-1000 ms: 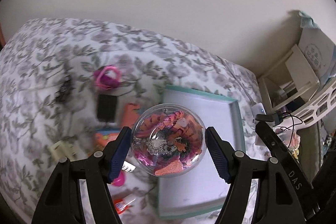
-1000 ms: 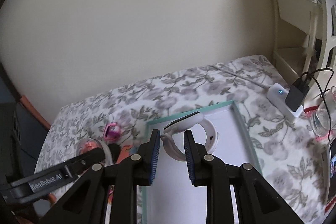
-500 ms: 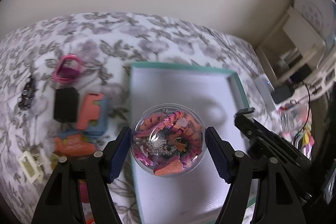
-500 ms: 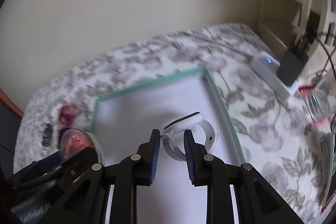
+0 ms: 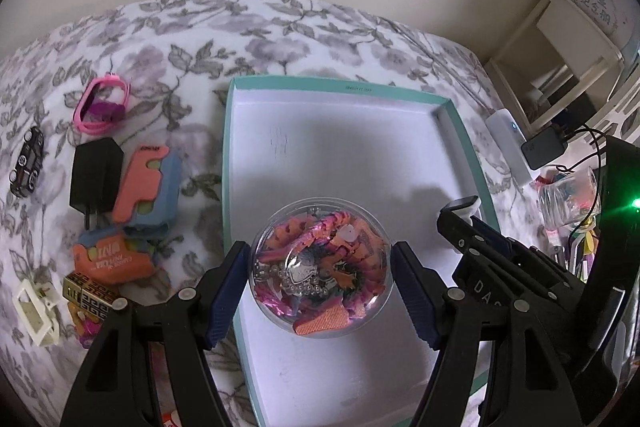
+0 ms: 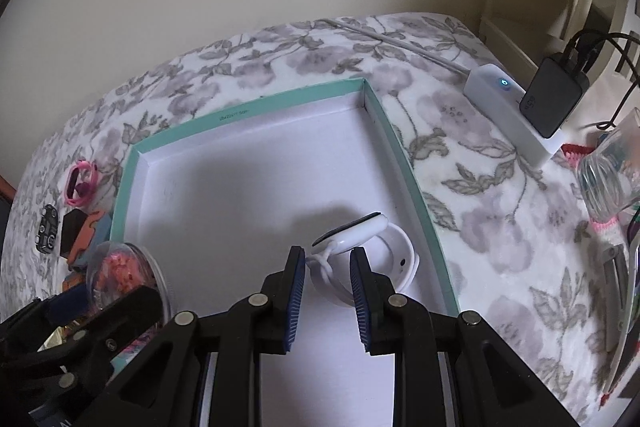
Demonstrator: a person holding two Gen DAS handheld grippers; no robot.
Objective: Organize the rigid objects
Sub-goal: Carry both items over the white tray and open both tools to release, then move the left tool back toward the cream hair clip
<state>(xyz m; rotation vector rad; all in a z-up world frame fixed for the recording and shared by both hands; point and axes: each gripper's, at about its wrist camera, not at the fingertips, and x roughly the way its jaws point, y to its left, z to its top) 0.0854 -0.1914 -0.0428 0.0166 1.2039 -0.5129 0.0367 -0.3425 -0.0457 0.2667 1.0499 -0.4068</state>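
Teal-rimmed white cardboard box waits on the flowered bed. My left hand-held gripper clamps the clear round trinket-filled container above it; my right hand-held gripper pinches the white smartwatch by its strap, low inside for sorting.

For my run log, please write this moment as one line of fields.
left gripper: shut on clear round container | right gripper: shut on white smartwatch | both over teal box | nothing released yet

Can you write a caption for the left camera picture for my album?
Left gripper holds a clear ball of trinkets over the teal box.
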